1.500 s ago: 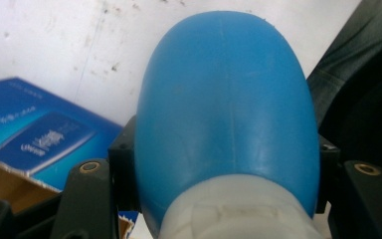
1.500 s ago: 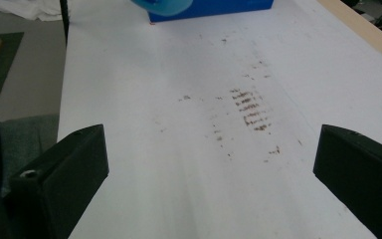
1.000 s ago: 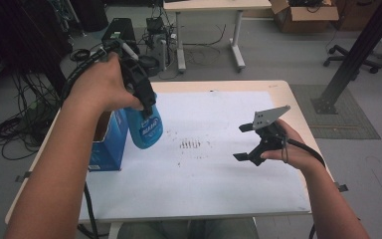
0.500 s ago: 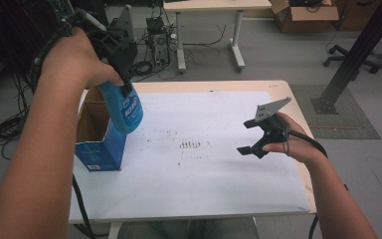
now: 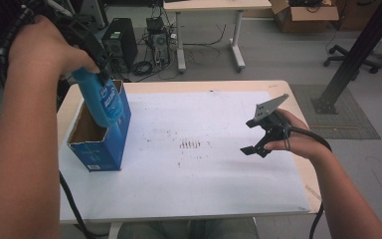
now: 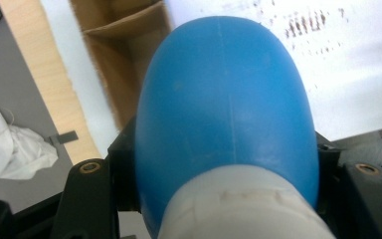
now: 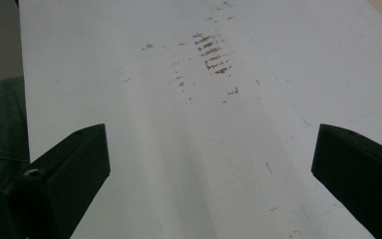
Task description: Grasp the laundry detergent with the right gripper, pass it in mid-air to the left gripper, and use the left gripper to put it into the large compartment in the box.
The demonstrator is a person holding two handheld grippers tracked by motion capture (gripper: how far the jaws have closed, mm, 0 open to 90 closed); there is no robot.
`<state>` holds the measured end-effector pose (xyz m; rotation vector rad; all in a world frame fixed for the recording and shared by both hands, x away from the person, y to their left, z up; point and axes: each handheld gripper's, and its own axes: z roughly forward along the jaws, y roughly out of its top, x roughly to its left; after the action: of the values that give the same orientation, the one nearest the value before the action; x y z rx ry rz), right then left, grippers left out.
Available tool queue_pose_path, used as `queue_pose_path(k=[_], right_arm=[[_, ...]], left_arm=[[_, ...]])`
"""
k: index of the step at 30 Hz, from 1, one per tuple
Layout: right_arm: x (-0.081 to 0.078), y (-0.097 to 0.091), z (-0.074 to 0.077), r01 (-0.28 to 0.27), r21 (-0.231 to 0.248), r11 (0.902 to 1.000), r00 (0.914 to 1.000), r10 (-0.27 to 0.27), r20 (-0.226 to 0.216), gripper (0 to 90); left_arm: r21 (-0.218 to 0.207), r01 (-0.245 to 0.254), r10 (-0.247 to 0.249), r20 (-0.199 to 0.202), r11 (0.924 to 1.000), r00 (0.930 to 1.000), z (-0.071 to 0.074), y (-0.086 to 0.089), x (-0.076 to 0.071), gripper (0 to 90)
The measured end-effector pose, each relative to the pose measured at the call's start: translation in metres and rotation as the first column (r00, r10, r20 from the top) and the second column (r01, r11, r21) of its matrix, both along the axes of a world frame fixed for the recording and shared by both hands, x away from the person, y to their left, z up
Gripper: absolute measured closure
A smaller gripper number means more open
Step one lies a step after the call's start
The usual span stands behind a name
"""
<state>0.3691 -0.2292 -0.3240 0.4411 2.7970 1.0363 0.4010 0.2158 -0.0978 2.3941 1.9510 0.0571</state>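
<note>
My left gripper [image 5: 95, 74] is shut on a blue plastic bottle [image 5: 101, 102] and holds it bottom down over the open top of a blue cardboard box [image 5: 99, 149] at the table's left edge. In the left gripper view the bottle [image 6: 224, 114] has its white neck nearest the camera, with the box's brown inside [image 6: 124, 59] behind it. My right gripper [image 5: 252, 135] hovers over the right side of the white sheet [image 5: 204, 169]. Its jaws stand wide apart with nothing between them, over the sheet [image 7: 179, 149].
Brown smudge marks [image 5: 191, 144] sit mid-sheet. The wooden table edge [image 5: 189, 85] borders the sheet at the back. Behind the table are a computer tower [image 5: 117, 37], cables, another desk and a cardboard carton [image 5: 303, 10]. A black post [image 5: 358, 50] rises at the right.
My left hand has lifted the bottle and carried it left, from beside the box to above its open top. My right gripper has stayed in place.
</note>
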Motion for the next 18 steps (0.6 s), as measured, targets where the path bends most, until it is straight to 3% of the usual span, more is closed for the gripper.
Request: queue_pose_path(k=[9,18], right_arm=[[-0.001,0.0,0.0,-0.007,-0.02,0.9998,1.0,0.007,-0.007,2.4],[-0.001,0.0,0.0,-0.014,-0.028,0.9995,0.9999,0.013,-0.01,2.4]], left_arm=[[-0.002,-0.11,0.11,-0.001,0.9939,0.9939,0.003,0.029,0.003,38.4],[0.018,-0.157,0.157,0.002,0.9874,0.9876,0.001,0.045,0.005,38.4]])
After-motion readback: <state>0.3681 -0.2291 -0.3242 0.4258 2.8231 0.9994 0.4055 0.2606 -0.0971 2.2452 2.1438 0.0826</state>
